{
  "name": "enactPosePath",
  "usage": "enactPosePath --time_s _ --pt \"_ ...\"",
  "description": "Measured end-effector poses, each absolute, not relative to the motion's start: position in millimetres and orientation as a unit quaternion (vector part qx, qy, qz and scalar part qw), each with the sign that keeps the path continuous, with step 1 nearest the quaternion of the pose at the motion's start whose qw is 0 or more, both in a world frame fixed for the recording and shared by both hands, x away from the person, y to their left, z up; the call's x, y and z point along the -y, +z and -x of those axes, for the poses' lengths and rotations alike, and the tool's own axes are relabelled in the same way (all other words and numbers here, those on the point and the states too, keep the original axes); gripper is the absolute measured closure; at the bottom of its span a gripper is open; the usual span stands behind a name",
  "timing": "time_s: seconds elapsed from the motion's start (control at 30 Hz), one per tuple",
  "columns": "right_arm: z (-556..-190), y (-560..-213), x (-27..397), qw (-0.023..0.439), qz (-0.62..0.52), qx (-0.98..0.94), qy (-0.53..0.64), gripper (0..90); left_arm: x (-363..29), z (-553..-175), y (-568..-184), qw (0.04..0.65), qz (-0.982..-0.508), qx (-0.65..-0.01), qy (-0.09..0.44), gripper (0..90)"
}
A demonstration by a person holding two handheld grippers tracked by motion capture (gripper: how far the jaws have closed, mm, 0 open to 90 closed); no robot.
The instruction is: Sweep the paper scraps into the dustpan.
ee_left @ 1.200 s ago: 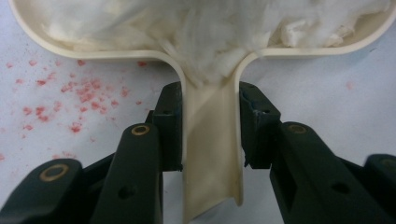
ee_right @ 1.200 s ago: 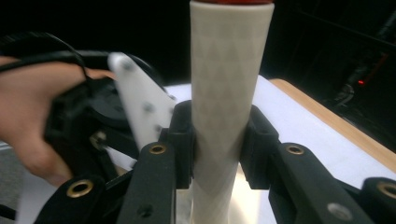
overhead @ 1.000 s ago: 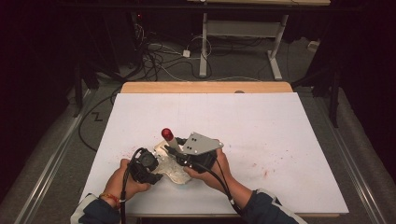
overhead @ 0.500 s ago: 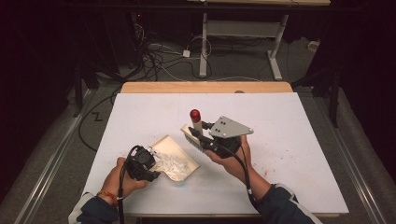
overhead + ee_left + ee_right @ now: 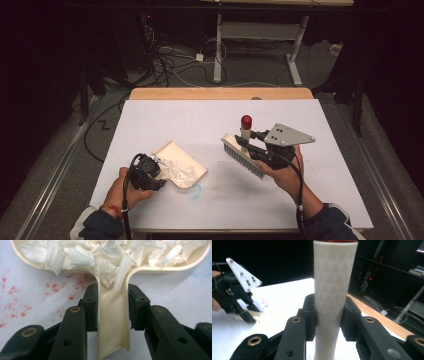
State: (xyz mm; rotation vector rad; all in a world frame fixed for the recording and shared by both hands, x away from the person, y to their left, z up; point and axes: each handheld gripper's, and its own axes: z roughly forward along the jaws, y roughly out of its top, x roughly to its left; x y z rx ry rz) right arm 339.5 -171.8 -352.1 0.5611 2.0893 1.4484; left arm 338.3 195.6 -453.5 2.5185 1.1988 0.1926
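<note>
Left gripper clamped on cream dustpan handle, pan flat on white table near front-left, heaped with white paper shreds; right gripper clamped on hand brush handle, brush lifted right of pan, well apart

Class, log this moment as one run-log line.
left gripper: shut on dustpan handle | dustpan: full of paper scraps | right gripper: shut on brush, lifted aside
</note>
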Motion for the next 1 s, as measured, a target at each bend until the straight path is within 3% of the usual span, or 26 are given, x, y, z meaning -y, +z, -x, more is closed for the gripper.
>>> enactPosePath --time_s 0.67,1.0 --pt "-313.7 -348.3 263.0 0.249 -0.221 -0.788 0.518 70.3 -212.3 -343.3 -456.6 0.191 -0.855 -0.473 0.089 63.4" --pt "-300.2 -358.0 291.3 0.211 -0.232 -0.799 0.513 70.3 -212.2 -351.1 -457.7 0.202 -0.842 -0.489 0.104 63.4"
